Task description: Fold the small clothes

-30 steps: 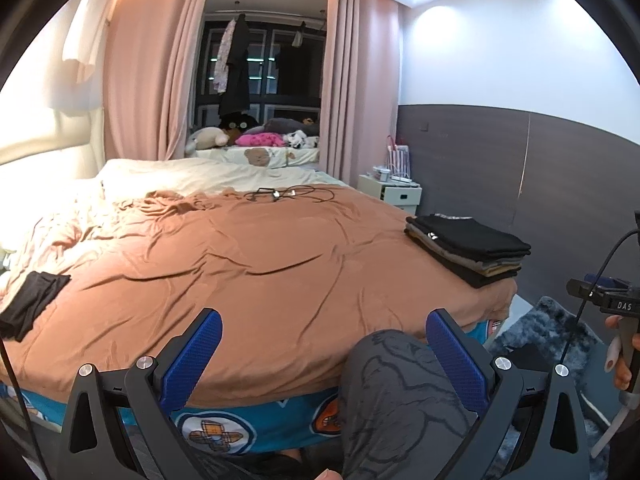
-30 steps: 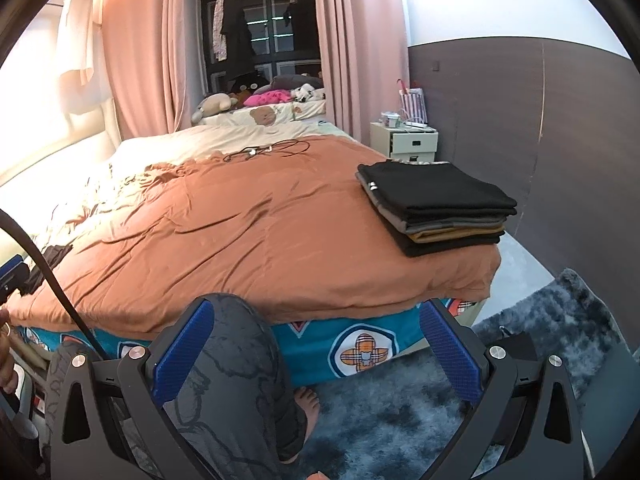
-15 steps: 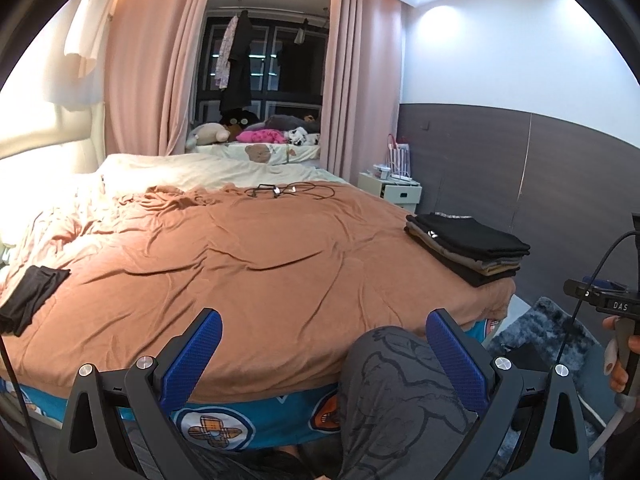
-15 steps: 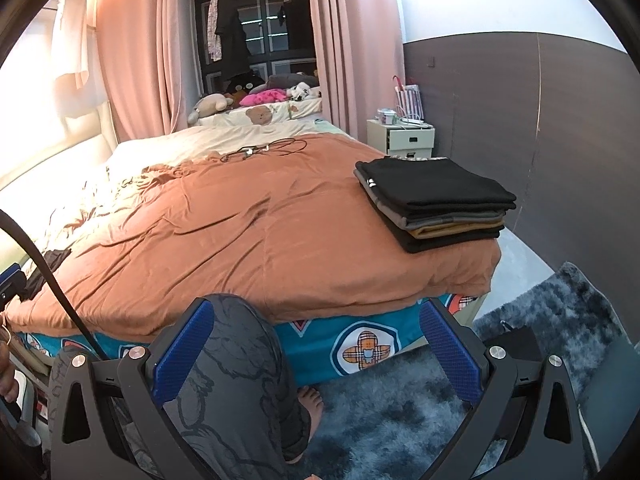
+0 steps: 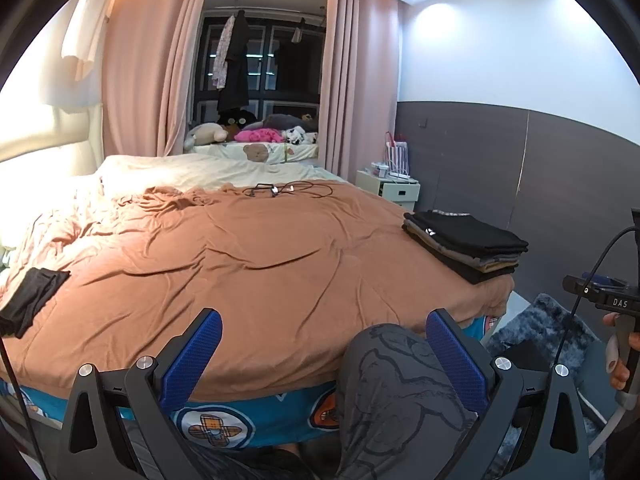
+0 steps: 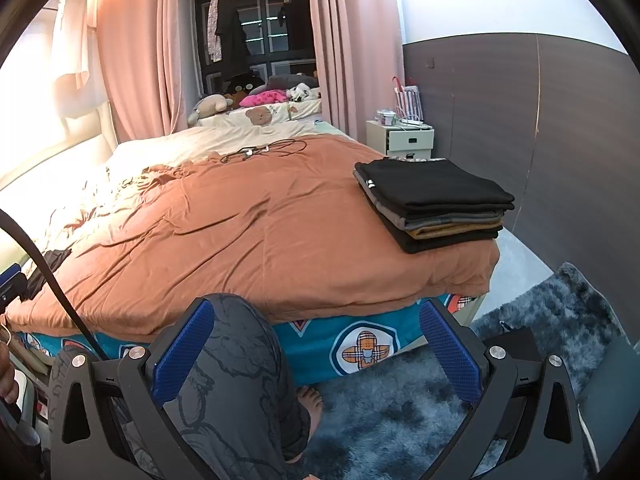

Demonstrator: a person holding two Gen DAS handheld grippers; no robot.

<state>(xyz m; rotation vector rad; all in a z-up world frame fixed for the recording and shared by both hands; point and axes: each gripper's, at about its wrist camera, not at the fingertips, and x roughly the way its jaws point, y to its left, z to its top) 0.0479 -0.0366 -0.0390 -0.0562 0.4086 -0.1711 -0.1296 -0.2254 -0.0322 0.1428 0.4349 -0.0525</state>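
Both my grippers hang off the foot of the wide bed with its rust-orange cover (image 5: 260, 264), above my knee in grey printed trousers (image 5: 400, 392). My left gripper (image 5: 324, 356) has its jaws wide, blue pads well apart, nothing between them. My right gripper (image 6: 316, 344) is the same: jaws wide and empty, with the knee and a bare foot (image 6: 310, 398) showing through the gap.

Folded stack of small clothes (image 6: 434, 204): black piece on top, grey, tan and black layers under it, squared up on the bed's near right corner, close to the edge. Loose black garment (image 5: 30, 300), crumpled and unfolded, lies at the bed's left edge, well apart from the stack; in the right wrist view only a scrap of it shows (image 6: 50, 268).

Tangle of thin black cable (image 5: 286, 190) rests on the far part of the cover. White bedside cabinet (image 6: 400, 138) stands past the bed's far right corner. Shaggy blue-grey rug (image 6: 400, 412) covers the floor below the bed's foot.
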